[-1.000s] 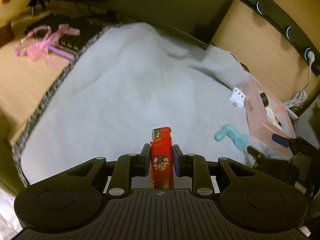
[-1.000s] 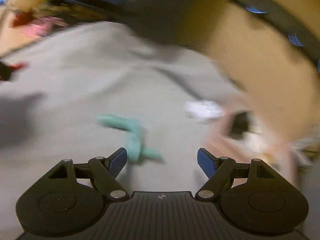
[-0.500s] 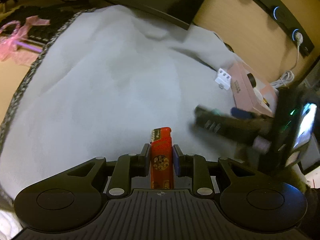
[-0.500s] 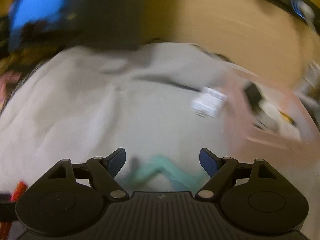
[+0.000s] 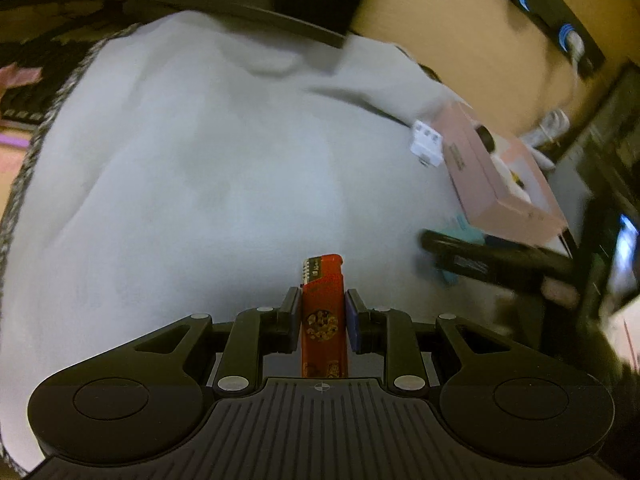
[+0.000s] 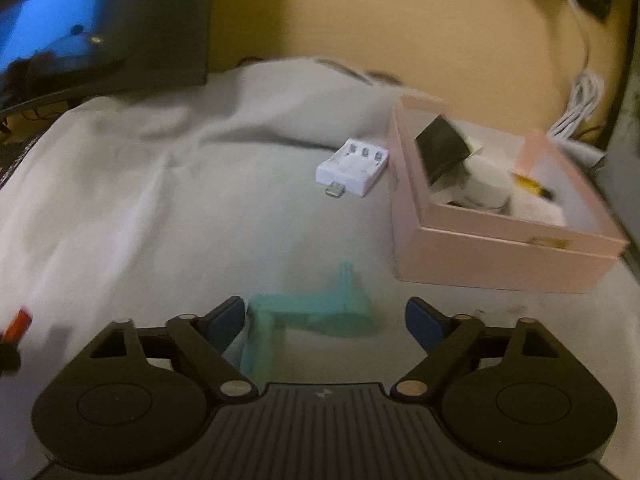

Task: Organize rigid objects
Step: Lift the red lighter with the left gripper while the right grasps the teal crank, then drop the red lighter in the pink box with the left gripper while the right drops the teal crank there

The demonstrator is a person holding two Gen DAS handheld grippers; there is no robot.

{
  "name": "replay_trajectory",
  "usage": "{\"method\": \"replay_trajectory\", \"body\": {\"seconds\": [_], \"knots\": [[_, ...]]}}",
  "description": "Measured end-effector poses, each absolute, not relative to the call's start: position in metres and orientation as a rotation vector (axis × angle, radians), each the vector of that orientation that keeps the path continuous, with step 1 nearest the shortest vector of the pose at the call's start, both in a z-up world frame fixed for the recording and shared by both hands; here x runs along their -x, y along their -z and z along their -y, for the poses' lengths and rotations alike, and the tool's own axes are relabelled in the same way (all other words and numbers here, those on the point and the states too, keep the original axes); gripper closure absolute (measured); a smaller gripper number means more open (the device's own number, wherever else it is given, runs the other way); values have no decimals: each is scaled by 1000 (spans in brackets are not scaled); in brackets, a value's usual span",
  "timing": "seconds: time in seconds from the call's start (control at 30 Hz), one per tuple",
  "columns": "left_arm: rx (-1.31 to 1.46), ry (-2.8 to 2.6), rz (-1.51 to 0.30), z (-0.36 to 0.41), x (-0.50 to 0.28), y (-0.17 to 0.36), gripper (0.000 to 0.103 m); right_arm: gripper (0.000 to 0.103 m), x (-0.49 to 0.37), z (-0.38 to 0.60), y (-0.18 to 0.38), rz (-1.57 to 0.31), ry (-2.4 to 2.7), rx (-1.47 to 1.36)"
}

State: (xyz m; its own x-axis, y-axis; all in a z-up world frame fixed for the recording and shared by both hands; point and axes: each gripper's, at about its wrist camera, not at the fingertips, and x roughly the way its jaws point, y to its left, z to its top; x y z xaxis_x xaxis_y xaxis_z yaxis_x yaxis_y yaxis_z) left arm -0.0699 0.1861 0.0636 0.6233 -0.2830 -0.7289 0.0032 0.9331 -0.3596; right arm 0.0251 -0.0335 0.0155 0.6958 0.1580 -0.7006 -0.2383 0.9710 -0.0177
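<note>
My left gripper [image 5: 323,312] is shut on a red lighter [image 5: 323,304], held upright above the grey cloth [image 5: 200,180]. My right gripper [image 6: 325,318] is open, its jaws on either side of a teal plastic piece [image 6: 308,312] that lies on the cloth. The right gripper shows in the left wrist view [image 5: 480,260] as a dark shape over the teal piece [image 5: 466,232]. A pink open box [image 6: 500,236] with several small items in it stands to the right; it also shows in the left wrist view [image 5: 492,184]. A white adapter [image 6: 354,168] lies left of the box.
A dark monitor [image 6: 80,40] stands at the back left. A white cable [image 6: 576,112] hangs behind the box against the wooden wall. The lighter's tip shows at the left edge of the right wrist view [image 6: 18,322].
My right gripper has swung toward the pink box and come down around the teal piece, still open. My left gripper has moved forward and to the right with the lighter in it.
</note>
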Motion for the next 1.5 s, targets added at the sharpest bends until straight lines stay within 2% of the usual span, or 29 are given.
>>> {"method": "replay_trajectory", "body": {"seconds": [0.03, 0.07, 0.1, 0.27, 0.4, 0.7, 0.8, 0.93, 1.1, 1.27, 1.5], "knots": [[325, 183, -892, -182, 70, -65, 77, 17, -27, 36, -16, -772, -237, 90], [307, 201, -899, -178, 70, -66, 77, 30, -26, 37, -18, -780, -254, 88], [292, 215, -905, -173, 71, -67, 77, 32, -23, 37, -21, -791, -286, 106], [191, 329, -943, -135, 75, -79, 77, 32, 2, 62, -52, -771, -323, 119], [118, 447, -906, -94, 70, -102, 77, 32, 32, 116, -92, -715, -282, 74], [53, 552, -632, 7, -19, -182, 77, 32, 83, 227, -131, -565, -32, 68], [160, 492, -581, 26, -52, -198, 76, 32, 90, 250, -129, -557, 14, 36], [50, 457, -643, 57, -98, -183, 74, 32, 97, 269, -121, -568, 33, 0], [178, 393, -598, 42, -104, -172, 74, 32, 95, 274, -108, -588, 20, -4], [230, 350, -658, 7, -76, -161, 74, 32, 80, 277, -100, -628, -21, -25], [241, 206, -797, -51, 2, -106, 74, 32, 7, 273, -117, -632, -167, -111]]}}
